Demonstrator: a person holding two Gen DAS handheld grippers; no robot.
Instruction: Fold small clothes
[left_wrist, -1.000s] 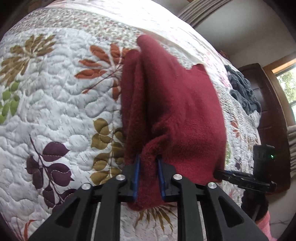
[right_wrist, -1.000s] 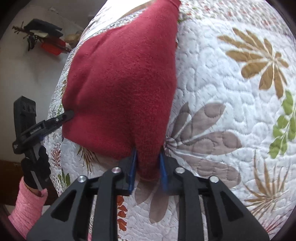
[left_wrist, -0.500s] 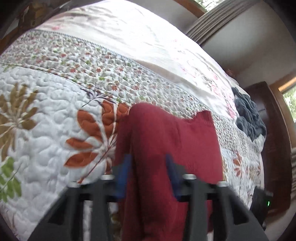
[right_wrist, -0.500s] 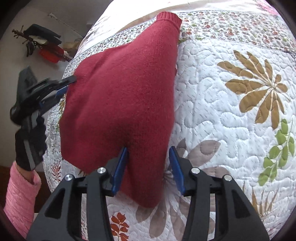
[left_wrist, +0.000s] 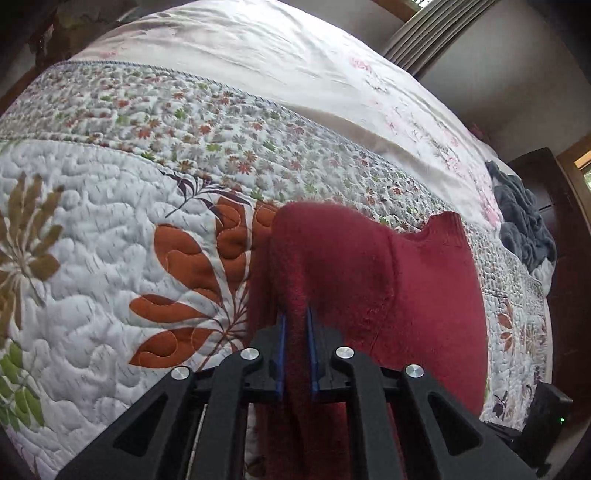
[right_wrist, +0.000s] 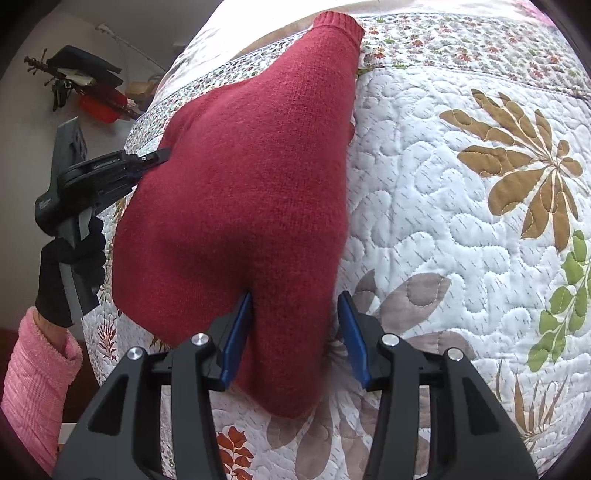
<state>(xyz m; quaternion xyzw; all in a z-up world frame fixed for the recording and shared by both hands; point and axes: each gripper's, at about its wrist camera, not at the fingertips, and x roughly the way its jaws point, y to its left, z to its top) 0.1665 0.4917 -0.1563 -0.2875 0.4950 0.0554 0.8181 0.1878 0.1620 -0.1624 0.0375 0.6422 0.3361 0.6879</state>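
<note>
Home bedroom: quilted bed (left_wrist: 110, 229), curtains (left_wrist: 424, 40)

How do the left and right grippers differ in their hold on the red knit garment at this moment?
The left gripper has its jaws shut on a bunched ridge of the red knit garment; the right gripper has its jaws spread apart, straddling the garment's lower edge without pinching it. The left lifts cloth off the floral quilt; under the right, it lies flat. Both have blue pads.

Quilted bed (left_wrist: 110, 229), red sweater (right_wrist: 251, 184), grey garment (left_wrist: 524, 221)
</note>
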